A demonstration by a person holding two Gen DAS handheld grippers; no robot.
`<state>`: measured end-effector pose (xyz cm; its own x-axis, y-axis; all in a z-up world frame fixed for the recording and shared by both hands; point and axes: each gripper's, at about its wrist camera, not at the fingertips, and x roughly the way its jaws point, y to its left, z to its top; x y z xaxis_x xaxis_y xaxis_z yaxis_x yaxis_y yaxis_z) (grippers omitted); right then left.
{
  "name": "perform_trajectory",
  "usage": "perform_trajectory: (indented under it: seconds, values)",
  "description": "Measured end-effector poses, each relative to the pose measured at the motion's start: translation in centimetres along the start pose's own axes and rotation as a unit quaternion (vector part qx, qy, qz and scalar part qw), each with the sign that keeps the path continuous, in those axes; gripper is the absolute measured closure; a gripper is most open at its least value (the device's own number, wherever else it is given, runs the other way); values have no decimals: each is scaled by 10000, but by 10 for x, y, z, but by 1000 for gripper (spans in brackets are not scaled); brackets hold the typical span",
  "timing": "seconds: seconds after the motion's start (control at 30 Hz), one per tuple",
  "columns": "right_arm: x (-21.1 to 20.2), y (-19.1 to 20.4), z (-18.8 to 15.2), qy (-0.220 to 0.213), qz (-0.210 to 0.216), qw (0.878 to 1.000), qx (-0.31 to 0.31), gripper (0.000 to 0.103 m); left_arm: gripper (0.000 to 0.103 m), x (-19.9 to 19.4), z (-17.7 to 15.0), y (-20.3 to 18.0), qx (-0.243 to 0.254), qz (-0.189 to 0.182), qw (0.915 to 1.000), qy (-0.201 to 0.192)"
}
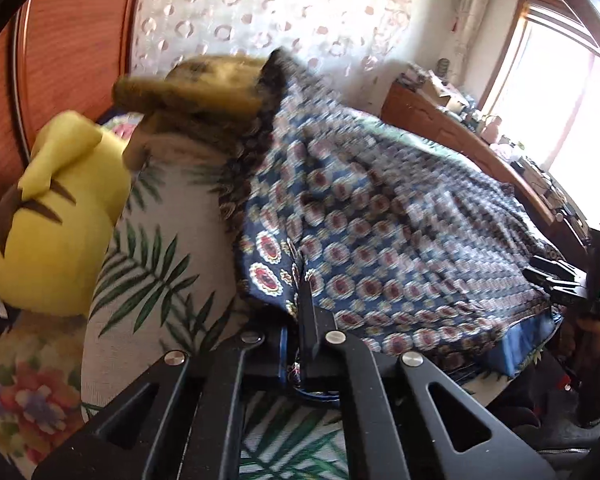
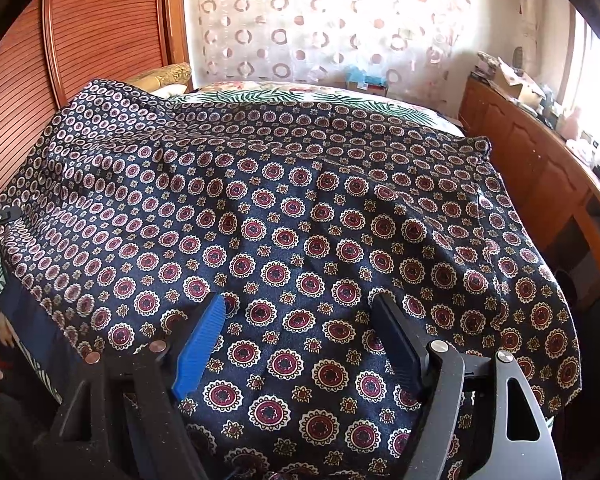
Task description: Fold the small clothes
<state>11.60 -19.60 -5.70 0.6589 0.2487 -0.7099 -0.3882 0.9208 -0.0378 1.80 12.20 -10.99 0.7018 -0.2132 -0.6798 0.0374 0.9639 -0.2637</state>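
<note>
A dark blue garment with red and white medallions [image 2: 300, 220] lies spread over the bed. In the left wrist view the garment [image 1: 380, 232] is blurred, with its near corner raised. My left gripper [image 1: 298, 312] is shut on that corner of the cloth. My right gripper [image 2: 300, 312] is open, its blue pad [image 2: 200, 344] and black finger [image 2: 400, 340] wide apart just above the cloth near its front edge. It also shows at the right edge of the left wrist view [image 1: 560, 280].
The bed has a palm-leaf sheet [image 1: 152, 264]. A yellow plush toy [image 1: 56, 216] and a brown pillow [image 1: 196, 84] lie at the bed's head by the wooden headboard [image 2: 100, 32]. A cluttered wooden cabinet [image 2: 540, 160] runs along the right, under a bright window.
</note>
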Motion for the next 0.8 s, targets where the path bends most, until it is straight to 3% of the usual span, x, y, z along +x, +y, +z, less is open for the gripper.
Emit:
perform_trajectory:
  seconds: [0.4,0.8]
  values:
    - [-32,-28,-10,-370,100,9986,363,28,100,-33,57,-75,674,-582,9931,-765]
    - [-59,-53,-32,-596,-85,9967,544,29,100,1,112,-183,1554,-1435,9739,-828]
